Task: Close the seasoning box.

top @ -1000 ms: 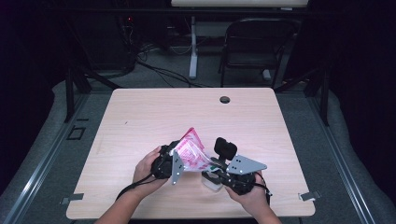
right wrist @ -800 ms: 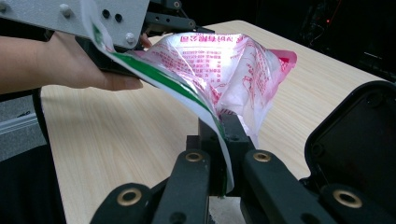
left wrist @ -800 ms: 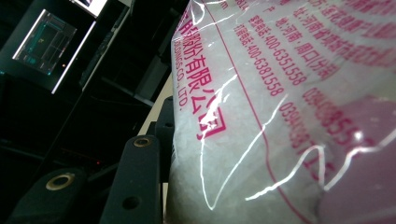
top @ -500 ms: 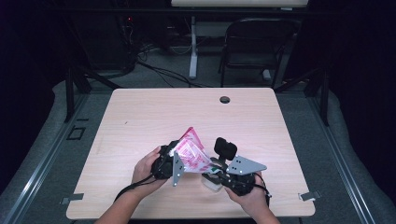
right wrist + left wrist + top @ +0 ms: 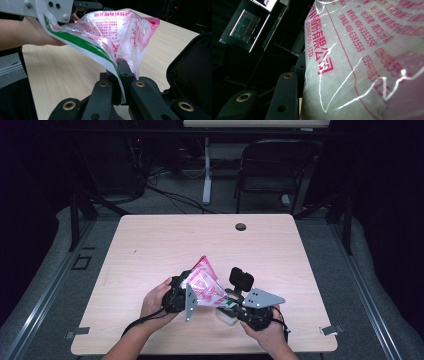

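Observation:
A clear plastic bag (image 5: pixel 206 281) with pink print and white grains inside is held tilted above the wooden table (image 5: pixel 150 245). My left gripper (image 5: pixel 191 289) is shut on its left side; in the left gripper view the bag (image 5: pixel 362 62) presses against one black finger (image 5: pixel 287 97), and the other finger is hidden behind it. My right gripper (image 5: pixel 120 75) is shut on a green-striped plastic edge (image 5: pixel 82 43) that runs up toward the left gripper's grey plate (image 5: pixel 50 8). The printed bag (image 5: pixel 122 30) bulges behind that edge. From above, the right gripper (image 5: pixel 226 301) sits at the bag's lower right corner.
A small white object (image 5: pixel 225 316) lies on the table under the right gripper. A black boxy part (image 5: pixel 241 279) rises beside the right gripper. A round cable hole (image 5: pixel 240 226) is near the far edge. A black chair (image 5: pixel 272 170) stands beyond the table.

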`<state>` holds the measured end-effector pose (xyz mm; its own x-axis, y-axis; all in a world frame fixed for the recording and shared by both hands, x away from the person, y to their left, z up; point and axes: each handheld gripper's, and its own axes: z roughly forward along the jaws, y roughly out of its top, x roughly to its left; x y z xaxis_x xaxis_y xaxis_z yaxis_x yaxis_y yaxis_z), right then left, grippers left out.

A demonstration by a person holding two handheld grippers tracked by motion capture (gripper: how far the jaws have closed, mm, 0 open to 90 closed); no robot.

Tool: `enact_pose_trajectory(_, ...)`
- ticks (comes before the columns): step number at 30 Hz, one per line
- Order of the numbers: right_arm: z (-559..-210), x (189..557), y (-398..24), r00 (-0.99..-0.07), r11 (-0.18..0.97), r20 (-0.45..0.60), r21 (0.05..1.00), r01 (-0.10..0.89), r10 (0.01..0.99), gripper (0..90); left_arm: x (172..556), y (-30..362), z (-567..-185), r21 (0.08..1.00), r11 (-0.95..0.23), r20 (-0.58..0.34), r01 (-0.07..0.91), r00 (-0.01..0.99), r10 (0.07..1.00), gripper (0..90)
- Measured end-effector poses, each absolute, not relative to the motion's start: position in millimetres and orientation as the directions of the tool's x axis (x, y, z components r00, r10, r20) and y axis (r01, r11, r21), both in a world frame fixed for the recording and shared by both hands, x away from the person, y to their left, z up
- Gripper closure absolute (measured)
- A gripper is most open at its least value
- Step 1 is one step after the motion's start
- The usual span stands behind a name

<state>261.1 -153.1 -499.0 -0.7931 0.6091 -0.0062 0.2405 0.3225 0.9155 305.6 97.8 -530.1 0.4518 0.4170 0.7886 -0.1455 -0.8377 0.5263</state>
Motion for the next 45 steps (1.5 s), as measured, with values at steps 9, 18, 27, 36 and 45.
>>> enact_pose_trajectory(9,-505,262,-154,-0.784,0.327,-0.005,0.910,0.253,0.621,89.8,304,95,-532,0.497,-0.855,0.812,-0.147,0.426,0.399,62.7)
enact_pose_trajectory(18,-510,262,-153,-0.780,0.328,0.005,0.905,0.269,0.625,89.8,303,96,-531,0.475,-0.867,0.830,-0.152,0.405,0.384,62.7)
enact_pose_trajectory(27,-514,263,-151,-0.780,0.336,0.008,0.900,0.279,0.626,89.8,301,95,-530,0.444,-0.880,0.855,-0.168,0.374,0.360,62.7)
enact_pose_trajectory(36,-516,264,-151,-0.780,0.347,0.002,0.895,0.281,0.626,89.9,302,94,-531,0.442,-0.881,0.857,-0.168,0.370,0.359,62.7)
enact_pose_trajectory(45,-518,265,-150,-0.780,0.355,0.001,0.890,0.285,0.625,90.0,301,93,-531,0.416,-0.892,0.876,-0.178,0.342,0.340,62.6)
